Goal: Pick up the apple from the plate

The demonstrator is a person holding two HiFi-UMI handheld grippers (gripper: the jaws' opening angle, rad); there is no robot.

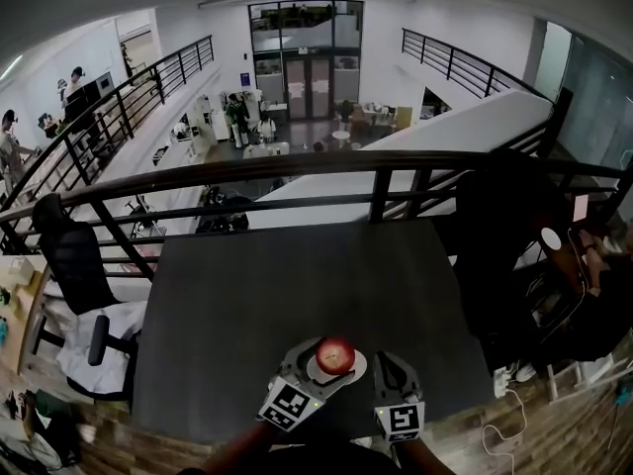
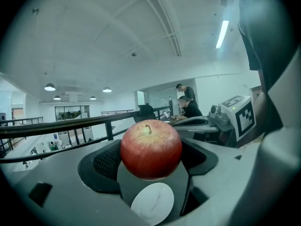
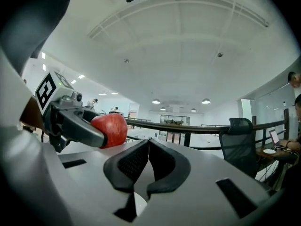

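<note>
A red apple (image 1: 335, 354) sits between the jaws of my left gripper (image 1: 323, 366), which is shut on it, near the table's front edge. In the left gripper view the apple (image 2: 151, 149) hangs above the small white plate (image 2: 152, 203), apart from it. The plate's rim (image 1: 357, 368) shows under the apple in the head view. My right gripper (image 1: 396, 364) is just right of the plate, shut with nothing in it. In the right gripper view its black pads (image 3: 136, 161) meet at the tips, and the held apple (image 3: 113, 130) is at the left.
The dark table (image 1: 297, 285) stretches away to a black railing (image 1: 297, 169) with a drop to a lower floor behind it. A black office chair (image 1: 74, 265) stands left of the table, and a dark chair (image 1: 504, 226) and a seated person (image 1: 593, 265) are at the right.
</note>
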